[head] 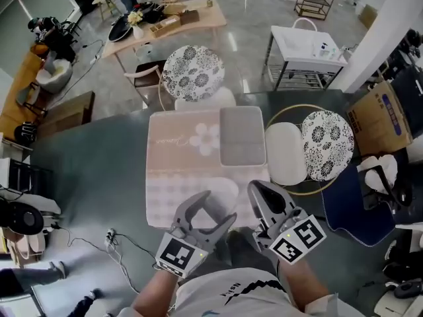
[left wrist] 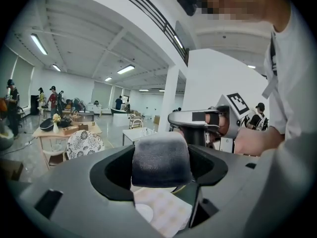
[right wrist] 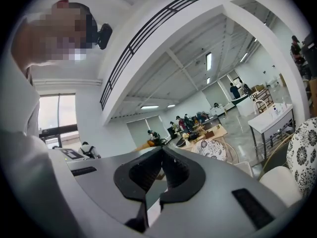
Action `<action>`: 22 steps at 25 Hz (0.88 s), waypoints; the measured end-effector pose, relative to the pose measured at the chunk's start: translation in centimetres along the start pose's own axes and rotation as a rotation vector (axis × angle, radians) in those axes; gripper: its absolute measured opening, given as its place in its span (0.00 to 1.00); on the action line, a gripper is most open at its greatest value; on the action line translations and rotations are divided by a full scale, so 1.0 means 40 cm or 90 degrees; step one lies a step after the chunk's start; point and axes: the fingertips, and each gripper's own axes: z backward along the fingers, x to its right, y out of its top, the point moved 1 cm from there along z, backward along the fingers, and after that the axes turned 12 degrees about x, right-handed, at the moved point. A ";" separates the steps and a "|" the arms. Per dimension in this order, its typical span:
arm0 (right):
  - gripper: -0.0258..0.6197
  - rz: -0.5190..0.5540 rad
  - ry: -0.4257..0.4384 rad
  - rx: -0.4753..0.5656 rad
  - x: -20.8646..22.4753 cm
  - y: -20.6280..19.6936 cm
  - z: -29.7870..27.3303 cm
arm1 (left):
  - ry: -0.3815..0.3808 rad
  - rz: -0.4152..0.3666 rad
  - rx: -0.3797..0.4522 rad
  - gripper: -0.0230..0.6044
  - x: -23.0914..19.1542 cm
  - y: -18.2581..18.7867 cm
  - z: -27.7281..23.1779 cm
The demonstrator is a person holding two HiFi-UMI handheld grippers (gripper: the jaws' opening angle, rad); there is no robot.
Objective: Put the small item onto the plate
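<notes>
A small dark grey fuzzy block (left wrist: 161,158) sits between the black pads of my left gripper (head: 210,214), which is shut on it over the table's near edge. From the head view the block is hard to make out. A white plate (head: 228,189) lies on the pink checked cloth (head: 173,177) just beyond the left jaws; a bit of the plate (left wrist: 143,212) shows below the block. My right gripper (head: 259,195) hangs beside it on the right, jaws closed together with nothing between them. The right gripper (left wrist: 198,119) also appears in the left gripper view.
A grey mat (head: 242,135) lies on the far right of the cloth. A white cushioned chair (head: 285,152) and a black-and-white patterned seat (head: 328,142) stand to the right. Another patterned chair (head: 193,72) stands behind the table. Cables (head: 115,246) run across the floor at left.
</notes>
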 end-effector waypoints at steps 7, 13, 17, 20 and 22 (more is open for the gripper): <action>0.06 -0.015 -0.021 -0.021 0.073 -0.093 -0.047 | -0.012 -0.034 -0.060 0.54 -0.084 -0.119 -0.039; 0.06 -0.013 -0.052 -0.037 0.128 -0.202 -0.051 | -0.052 -0.062 -0.118 0.54 -0.131 -0.271 -0.067; 0.06 -0.014 -0.076 -0.047 0.176 -0.299 -0.056 | -0.080 -0.076 -0.148 0.54 -0.156 -0.377 -0.091; 0.06 -0.020 -0.091 -0.046 0.204 -0.352 -0.051 | -0.110 -0.083 -0.171 0.54 -0.165 -0.460 -0.101; 0.06 -0.026 -0.095 -0.037 0.218 -0.374 -0.047 | -0.132 -0.089 -0.184 0.54 -0.174 -0.514 -0.108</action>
